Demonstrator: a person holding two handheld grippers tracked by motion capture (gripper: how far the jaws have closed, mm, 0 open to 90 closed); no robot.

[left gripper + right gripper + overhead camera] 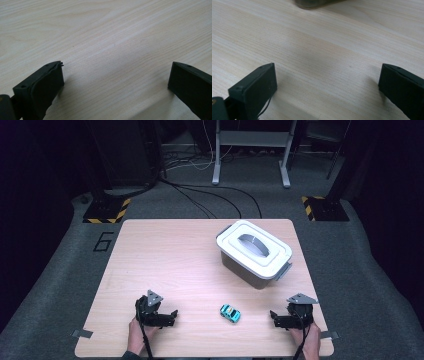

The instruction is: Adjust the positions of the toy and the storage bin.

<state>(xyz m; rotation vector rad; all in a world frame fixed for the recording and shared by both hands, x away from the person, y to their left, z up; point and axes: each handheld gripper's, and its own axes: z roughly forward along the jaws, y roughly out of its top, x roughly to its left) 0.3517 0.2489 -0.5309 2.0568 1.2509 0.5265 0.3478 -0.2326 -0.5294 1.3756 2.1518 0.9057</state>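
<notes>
Pale wood-grain table (165, 260) sits on grey carpet in a dark room. At lower left of the high view the left gripper (172, 313) rests low, jaws wide apart on nothing. Between the grippers, at lower centre, lies a small teal toy car (230, 313), probably the thing to pick up. Right of centre stands a lidded grey box (254, 252), likely its destination. At lower right the right gripper (273, 315) waits, jaws likewise spread and empty.

toy car (230, 313): turquoise, black windows | box (248, 268): grey body, white lid (254, 247), grey handle | table (165, 255): pale wood grain | grippers: black, left (173, 315), right (273, 318)
</notes>
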